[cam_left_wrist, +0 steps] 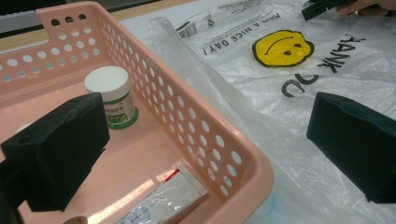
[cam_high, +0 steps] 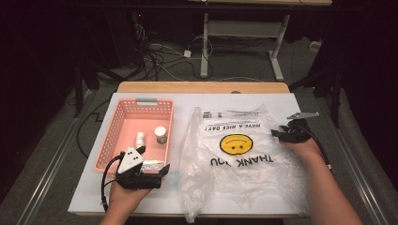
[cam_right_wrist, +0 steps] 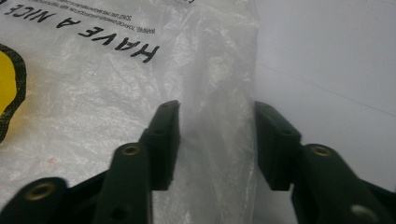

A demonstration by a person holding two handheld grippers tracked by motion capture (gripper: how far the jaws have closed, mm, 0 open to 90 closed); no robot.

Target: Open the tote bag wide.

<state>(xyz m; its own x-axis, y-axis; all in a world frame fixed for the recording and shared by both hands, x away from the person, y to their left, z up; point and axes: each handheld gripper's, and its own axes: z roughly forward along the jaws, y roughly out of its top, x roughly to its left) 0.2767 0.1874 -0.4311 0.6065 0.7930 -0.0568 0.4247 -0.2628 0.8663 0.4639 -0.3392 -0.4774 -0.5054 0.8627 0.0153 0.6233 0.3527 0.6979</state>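
Plastic bag (cam_high: 244,154) lies flat on the white worktop (cam_high: 291,101) beside the pink basket (cam_high: 119,126); right hand-held gripper (cam_right_wrist: 217,140), half-closed astride its side fold without pinching, should bite squarely, while left hand-held gripper (cam_left_wrist: 205,140) waits wide open.

My left black two-jaw gripper (cam_high: 162,172) carries a white three-cornered plate and a looping black cable; my right black gripper (cam_high: 277,133) shows brass-coloured screws and a grey plate.
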